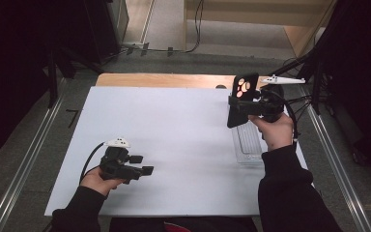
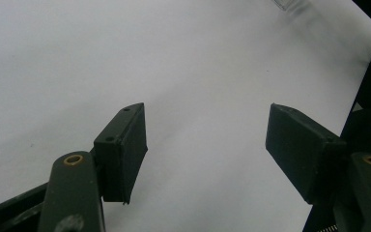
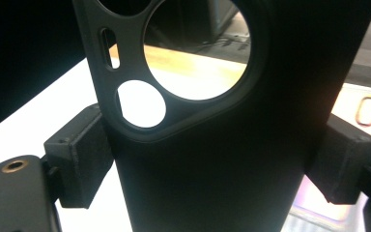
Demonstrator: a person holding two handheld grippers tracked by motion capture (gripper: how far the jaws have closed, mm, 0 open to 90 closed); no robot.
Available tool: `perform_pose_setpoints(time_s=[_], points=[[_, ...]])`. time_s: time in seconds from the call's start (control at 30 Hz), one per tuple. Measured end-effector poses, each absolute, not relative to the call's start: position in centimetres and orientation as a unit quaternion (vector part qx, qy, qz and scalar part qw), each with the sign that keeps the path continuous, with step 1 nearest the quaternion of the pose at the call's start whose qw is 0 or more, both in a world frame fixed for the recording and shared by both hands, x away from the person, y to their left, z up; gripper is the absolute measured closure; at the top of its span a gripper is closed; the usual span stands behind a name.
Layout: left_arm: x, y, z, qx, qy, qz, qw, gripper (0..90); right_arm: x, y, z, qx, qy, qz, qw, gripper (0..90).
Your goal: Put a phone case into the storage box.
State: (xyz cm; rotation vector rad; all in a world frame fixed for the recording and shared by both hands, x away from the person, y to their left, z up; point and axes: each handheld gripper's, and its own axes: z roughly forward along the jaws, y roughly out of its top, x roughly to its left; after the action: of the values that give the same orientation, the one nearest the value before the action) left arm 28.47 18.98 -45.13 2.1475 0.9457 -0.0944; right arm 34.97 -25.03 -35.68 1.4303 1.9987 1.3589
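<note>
While we look down from the high view, our right gripper point(image 1: 241, 104) holds a black phone case point(image 1: 240, 99) upright above a clear tray point(image 1: 247, 142) at the white table point(image 1: 174, 145)'s right edge; our left gripper point(image 1: 140, 164) rests low, well apart. Through the left gripper view, its jaws stand spread over bare table. Through the right gripper view, the jaws pinch the case's long sides below the camera cutout; we should probably keep that squeeze even and the case level.
</note>
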Motion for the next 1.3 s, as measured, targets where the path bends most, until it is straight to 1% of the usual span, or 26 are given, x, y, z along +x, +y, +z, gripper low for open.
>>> perform_pose_setpoints(time_s=[0.17, 0.33, 0.57, 0.73, 0.93, 1.3], points=[[28.6, 18.9, -45.2, 0.845, 0.369, -0.038, 0.384, 30.9, 35.3, -26.5, -36.3, 0.527, 0.684, 0.465, 0.195, 12.7], [28.6, 18.7, -45.3, 0.846, 0.367, -0.041, 0.384, 30.9, 36.0, -28.1, -37.5, 0.554, 0.661, 0.463, 0.206, 12.6], [28.6, 18.7, -45.3, 0.846, 0.366, -0.041, 0.386, 30.9, 38.0, -28.7, -39.5, 0.582, 0.649, 0.433, 0.230, 12.6], [28.9, 18.5, -45.2, 0.843, 0.365, -0.043, 0.393, 30.9, 39.1, -29.0, -41.1, 0.599, 0.648, 0.413, 0.225, 12.6], [28.9, 18.6, -45.3, 0.845, 0.367, -0.044, 0.387, 30.9, 39.8, -29.0, -42.4, 0.611, 0.650, 0.397, 0.215, 12.6], [28.7, 19.3, -45.5, 0.844, 0.372, -0.041, 0.384, 30.9, 41.8, -27.6, -44.4, 0.610, 0.670, 0.361, 0.220, 12.6]])
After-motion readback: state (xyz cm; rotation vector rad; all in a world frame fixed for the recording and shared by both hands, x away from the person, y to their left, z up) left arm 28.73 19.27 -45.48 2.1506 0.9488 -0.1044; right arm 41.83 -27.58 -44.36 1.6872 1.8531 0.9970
